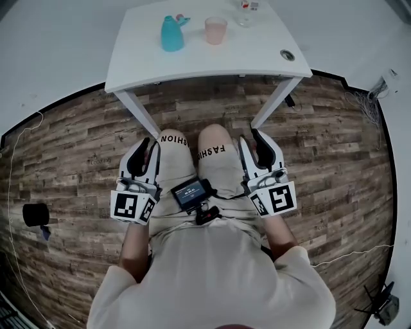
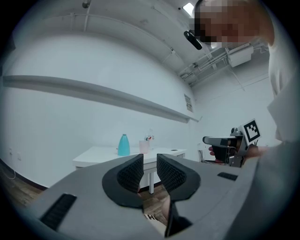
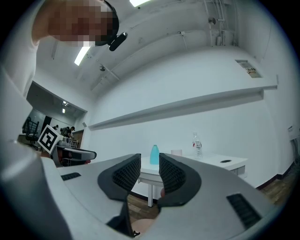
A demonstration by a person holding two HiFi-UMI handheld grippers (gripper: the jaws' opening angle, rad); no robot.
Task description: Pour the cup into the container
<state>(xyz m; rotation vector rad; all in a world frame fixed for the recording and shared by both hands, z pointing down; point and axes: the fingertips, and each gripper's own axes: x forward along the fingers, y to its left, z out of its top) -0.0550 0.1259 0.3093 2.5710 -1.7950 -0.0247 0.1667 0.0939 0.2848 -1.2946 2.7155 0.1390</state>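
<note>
Ahead, one pink cup (image 1: 216,30) stands beside one teal container (image 1: 171,34) on the table (image 1: 257,54), perhaps one clear bottle (image 1: 246,9) behind. The left gripper (image 1: 144,149) and right gripper (image 1: 257,138) hover well short, jaws barely parted, empty.

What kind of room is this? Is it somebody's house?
Probably not a house. It looks like a plain workroom or test lab: bare white walls, one white table on a wood-look floor, and loose cables by the wall. That is my best guess.
</note>
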